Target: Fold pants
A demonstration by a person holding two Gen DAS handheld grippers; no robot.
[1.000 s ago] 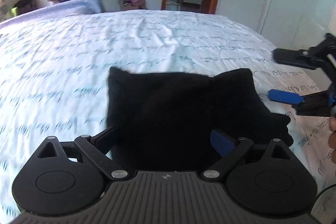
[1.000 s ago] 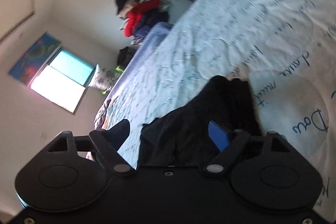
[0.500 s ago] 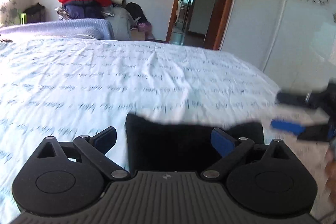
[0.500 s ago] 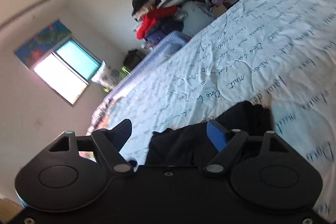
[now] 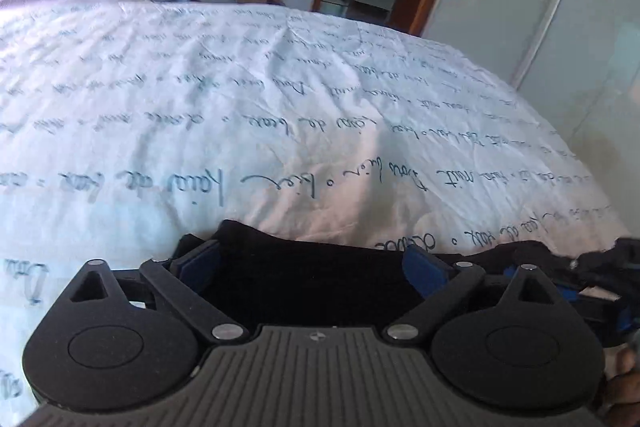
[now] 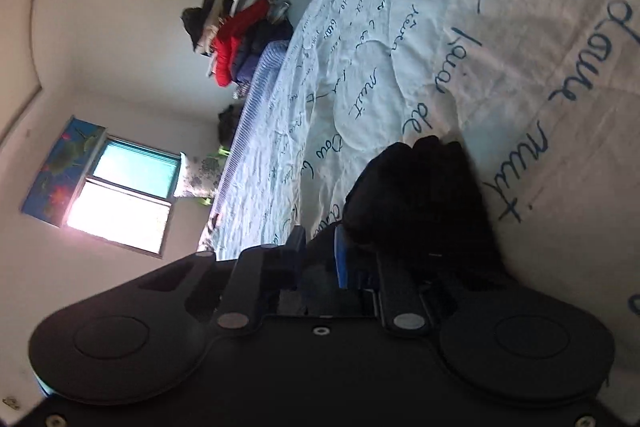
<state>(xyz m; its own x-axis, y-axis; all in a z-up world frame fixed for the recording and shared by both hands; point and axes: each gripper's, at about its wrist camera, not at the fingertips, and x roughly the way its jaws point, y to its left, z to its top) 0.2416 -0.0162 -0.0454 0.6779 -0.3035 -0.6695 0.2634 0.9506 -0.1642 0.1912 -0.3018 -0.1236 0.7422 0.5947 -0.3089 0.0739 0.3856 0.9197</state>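
Your black folded fabric pants (image 5: 304, 279) lay bunched on the white script-printed bedsheet (image 5: 280, 115); your right gripper (image 6: 320, 251) was closing on them, your left gripper (image 5: 308, 267) spread apart.

— What is seen of the black, soft-fabric pants (image 5: 304, 283)?
— A dark, folded bundle is seen lying on the white script-printed bed sheet (image 5: 280, 115), near its front edge.
— And its right end?
— It is bunched into a rumpled lump (image 6: 420, 195), raised slightly off the sheet.
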